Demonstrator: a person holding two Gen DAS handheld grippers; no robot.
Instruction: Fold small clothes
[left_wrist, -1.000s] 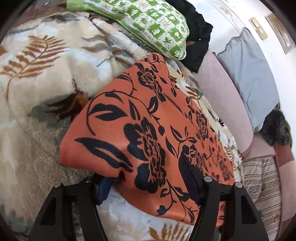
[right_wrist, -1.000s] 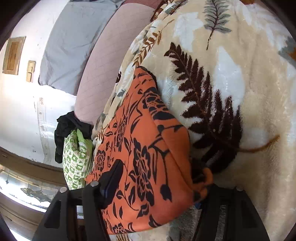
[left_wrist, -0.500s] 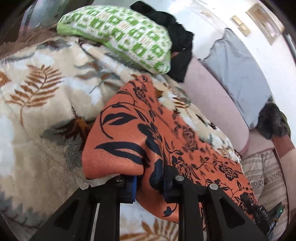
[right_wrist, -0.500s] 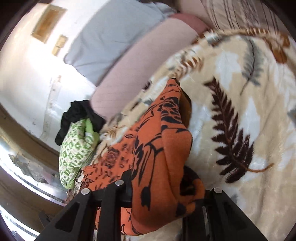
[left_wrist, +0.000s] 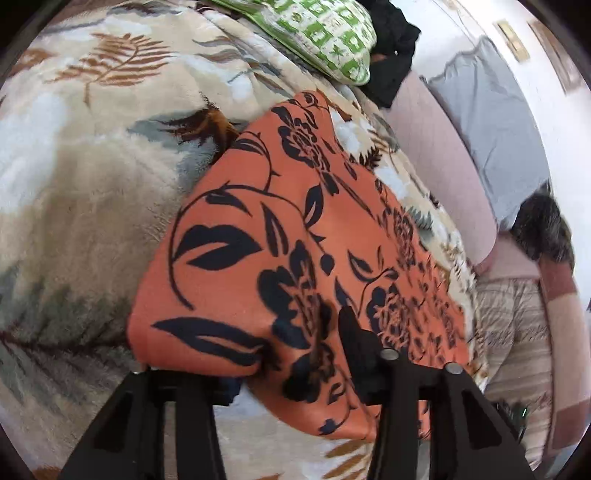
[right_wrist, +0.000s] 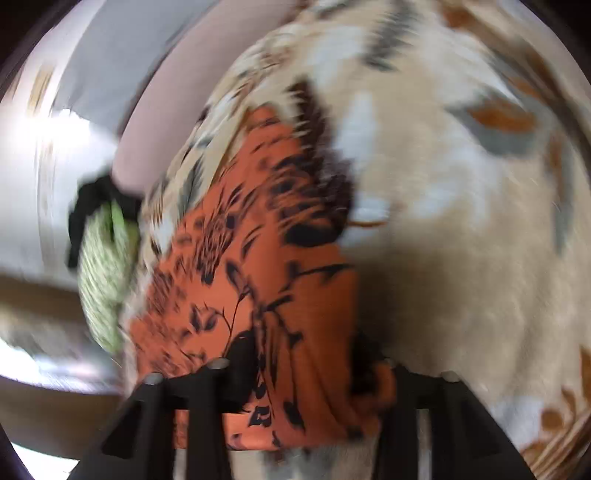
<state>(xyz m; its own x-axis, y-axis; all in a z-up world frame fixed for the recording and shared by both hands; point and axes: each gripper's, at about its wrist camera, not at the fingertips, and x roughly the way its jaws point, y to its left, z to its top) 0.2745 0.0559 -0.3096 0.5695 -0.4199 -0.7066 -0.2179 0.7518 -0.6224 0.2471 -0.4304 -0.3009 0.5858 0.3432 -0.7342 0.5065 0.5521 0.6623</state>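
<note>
Since half a second ago both jaws have been opening, so the orange cloth (left_wrist: 295, 236) is released between the left hand-held gripper (left_wrist: 295, 354) and right hand-held gripper (right_wrist: 303, 373), both parted, onto the blanket (left_wrist: 85, 192).

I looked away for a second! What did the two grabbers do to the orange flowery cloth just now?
Both pinched the orange cloth shut, then their jaws opened again. The left gripper and right gripper have the cloth between their fingers, and its near edge is bunched up more than before. The right view is blurred, since it swung sideways. The blanket, green pillow and black clothes stayed put.
</note>
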